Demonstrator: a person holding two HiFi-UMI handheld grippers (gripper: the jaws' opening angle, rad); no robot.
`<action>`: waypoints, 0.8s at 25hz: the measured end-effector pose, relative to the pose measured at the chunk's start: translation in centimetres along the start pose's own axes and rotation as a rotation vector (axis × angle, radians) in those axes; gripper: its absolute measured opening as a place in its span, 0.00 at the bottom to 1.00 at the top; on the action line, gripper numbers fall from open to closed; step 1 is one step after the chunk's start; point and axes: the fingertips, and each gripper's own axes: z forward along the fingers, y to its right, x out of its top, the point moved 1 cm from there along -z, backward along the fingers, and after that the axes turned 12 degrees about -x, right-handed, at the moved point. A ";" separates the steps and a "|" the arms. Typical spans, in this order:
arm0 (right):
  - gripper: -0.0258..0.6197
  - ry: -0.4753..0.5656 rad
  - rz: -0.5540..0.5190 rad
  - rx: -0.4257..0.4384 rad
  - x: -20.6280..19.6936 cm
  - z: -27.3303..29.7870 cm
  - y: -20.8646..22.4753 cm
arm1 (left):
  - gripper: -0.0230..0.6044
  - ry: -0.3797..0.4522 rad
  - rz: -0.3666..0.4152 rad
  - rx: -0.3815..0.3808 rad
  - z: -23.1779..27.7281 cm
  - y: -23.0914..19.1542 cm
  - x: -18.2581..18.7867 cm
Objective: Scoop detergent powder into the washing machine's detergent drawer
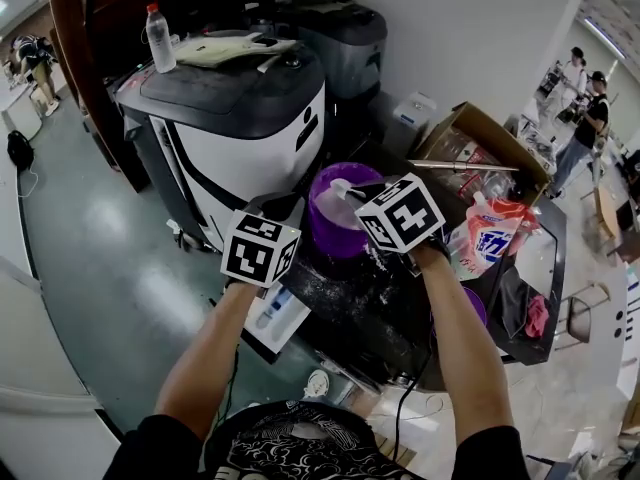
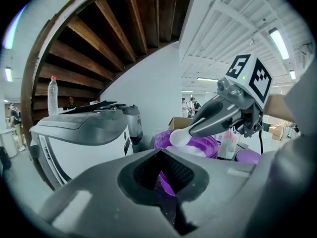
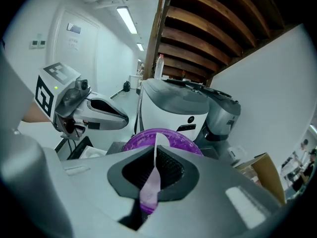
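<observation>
A purple tub (image 1: pixel 340 230) of white powder stands on a dark surface beside the white washing machine (image 1: pixel 235 128). My right gripper (image 1: pixel 362 190) is shut on the handle of a white scoop (image 1: pixel 343 185), whose bowl hangs over the tub's near rim. The handle shows edge-on between the right jaws (image 3: pixel 155 150), above the tub (image 3: pixel 148 138). In the left gripper view the scoop bowl (image 2: pixel 178 138) sits just over the powder. My left gripper (image 1: pixel 278 206) hovers left of the tub, its jaws shut on nothing (image 2: pixel 161 155). A white open tray (image 1: pixel 275 318), possibly the drawer, lies below it.
A detergent bag (image 1: pixel 490 238) and a cardboard box (image 1: pixel 480 143) are to the right of the tub. A plastic bottle (image 1: pixel 160 38) stands on the washing machine's lid, with a second grey machine (image 1: pixel 340 38) behind. A purple lid (image 1: pixel 475 303) lies near my right forearm. People stand far right.
</observation>
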 end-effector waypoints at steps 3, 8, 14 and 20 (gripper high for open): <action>0.10 -0.042 -0.039 0.031 0.1 1.1 -0.2 | 0.04 0.001 -0.009 0.015 -0.1 -0.2 0.0; 0.10 -0.102 -0.126 0.066 0.0 2.7 -0.4 | 0.04 0.007 -0.023 0.045 -0.7 -0.5 0.0; 0.10 -0.168 -0.188 0.107 -0.8 4.6 -0.7 | 0.04 0.007 -0.038 0.081 -1.1 -0.8 -0.6; 0.10 -0.214 -0.229 0.137 -1.4 6.0 -1.4 | 0.04 0.005 -0.040 0.106 -1.4 -1.0 -0.5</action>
